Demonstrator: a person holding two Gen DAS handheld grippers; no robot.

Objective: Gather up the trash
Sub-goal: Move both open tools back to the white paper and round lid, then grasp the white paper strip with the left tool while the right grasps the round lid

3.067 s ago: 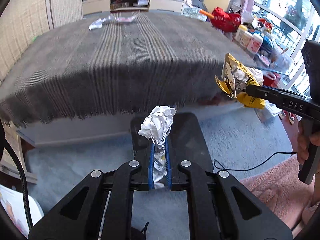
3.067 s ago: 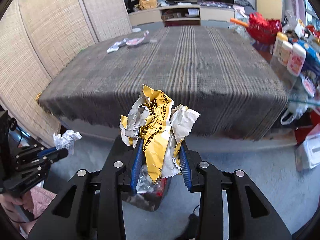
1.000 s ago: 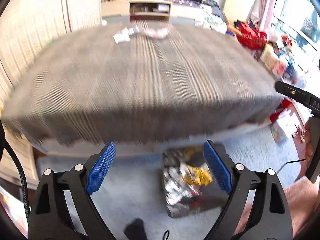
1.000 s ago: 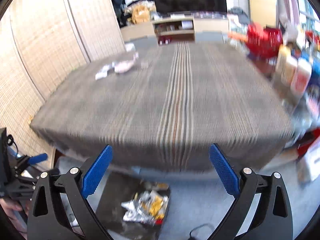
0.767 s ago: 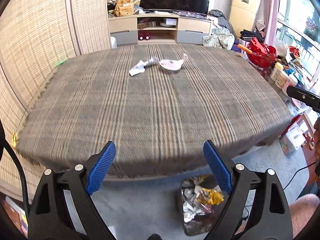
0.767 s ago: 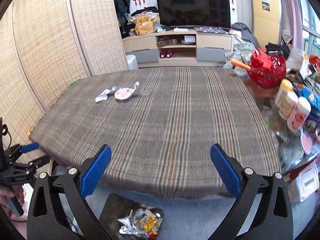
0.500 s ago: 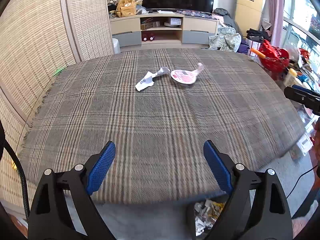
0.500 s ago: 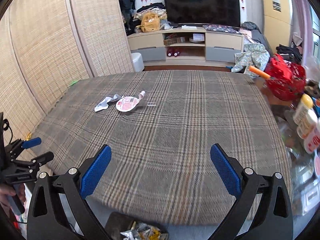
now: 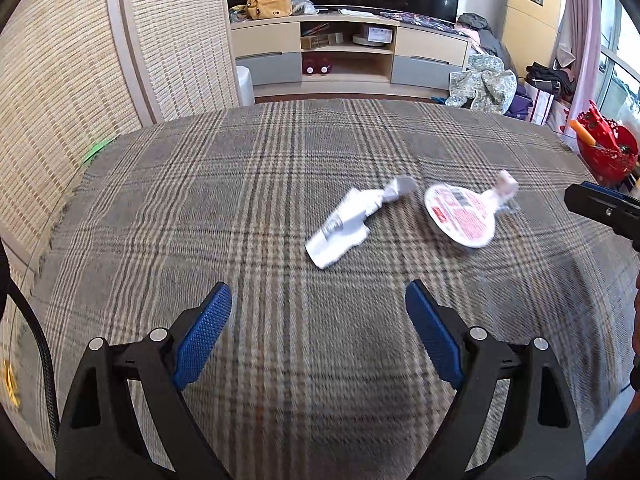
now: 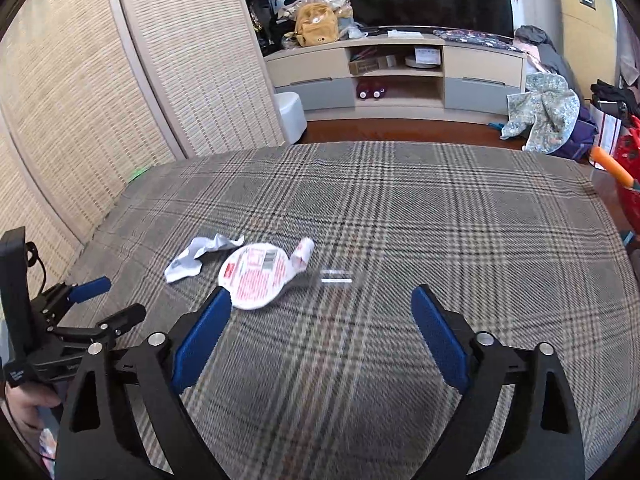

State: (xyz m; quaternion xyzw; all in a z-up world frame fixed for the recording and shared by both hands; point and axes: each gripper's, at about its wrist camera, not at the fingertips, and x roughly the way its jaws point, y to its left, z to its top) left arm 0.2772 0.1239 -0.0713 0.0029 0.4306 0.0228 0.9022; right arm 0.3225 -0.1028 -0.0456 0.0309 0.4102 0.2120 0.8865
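A crumpled white wrapper [image 9: 352,220] and a round white lid with red print [image 9: 460,216] lie on the plaid tablecloth [image 9: 280,360]. My left gripper [image 9: 318,332] is open and empty, above the cloth short of the wrapper. My right gripper [image 10: 322,328] is open and empty; its left pad sits just in front of the lid [image 10: 256,276], with the wrapper [image 10: 196,258] to the left. A small clear strip [image 10: 338,276] lies right of the lid. The left gripper also shows in the right wrist view [image 10: 108,300].
A woven screen [image 9: 60,100] stands along the table's left side. A TV cabinet [image 10: 396,76] is beyond the far edge. A red basket [image 9: 604,152] and clutter sit at the right. The right gripper's tip [image 9: 600,204] enters the left wrist view.
Both grippers let go of their foil and yellow wrappers into the floor bin, opened, then rose and moved forward over the table toward the wrapper and lid.
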